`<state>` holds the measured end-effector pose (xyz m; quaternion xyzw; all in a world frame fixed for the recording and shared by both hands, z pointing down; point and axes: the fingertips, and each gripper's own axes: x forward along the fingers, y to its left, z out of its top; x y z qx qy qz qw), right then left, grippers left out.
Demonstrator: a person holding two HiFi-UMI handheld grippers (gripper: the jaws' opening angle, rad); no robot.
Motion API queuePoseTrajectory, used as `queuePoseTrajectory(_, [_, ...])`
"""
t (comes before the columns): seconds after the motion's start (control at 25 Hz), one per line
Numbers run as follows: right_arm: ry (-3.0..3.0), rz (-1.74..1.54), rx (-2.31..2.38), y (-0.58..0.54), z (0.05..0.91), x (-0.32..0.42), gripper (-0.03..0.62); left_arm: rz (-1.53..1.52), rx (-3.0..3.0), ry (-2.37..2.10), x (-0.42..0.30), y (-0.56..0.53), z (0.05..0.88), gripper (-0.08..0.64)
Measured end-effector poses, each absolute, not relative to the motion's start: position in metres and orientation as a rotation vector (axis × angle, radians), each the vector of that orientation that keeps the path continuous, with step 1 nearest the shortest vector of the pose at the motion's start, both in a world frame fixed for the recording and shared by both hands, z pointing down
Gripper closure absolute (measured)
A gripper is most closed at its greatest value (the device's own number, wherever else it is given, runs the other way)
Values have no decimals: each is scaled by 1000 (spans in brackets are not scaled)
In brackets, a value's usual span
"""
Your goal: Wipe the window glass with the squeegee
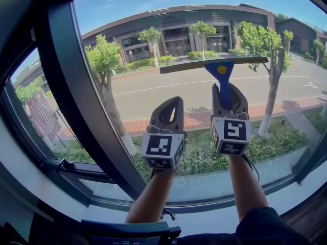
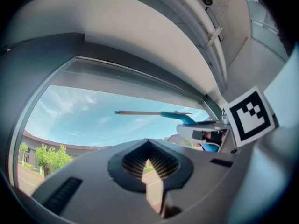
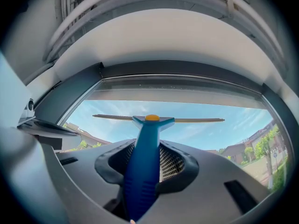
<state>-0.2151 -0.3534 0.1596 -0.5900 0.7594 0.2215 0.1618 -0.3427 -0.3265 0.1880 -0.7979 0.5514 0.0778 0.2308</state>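
White window sill (image 1: 202,219) runs along the base of the dark window frame (image 1: 71,101) holding the window glass (image 1: 204,86), spanning left to right.

Head view facing out the window glass (image 1: 153,91), gripper views close — tilted skyward, all sharing the squeegee (image 1: 223,78).
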Motion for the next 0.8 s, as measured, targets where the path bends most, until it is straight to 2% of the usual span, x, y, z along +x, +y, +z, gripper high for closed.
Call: queuePoseTrajectory(0.8, [2211, 593, -1682, -354, 212, -215, 457, 179, -2269, 1527, -334, -331, 233, 558])
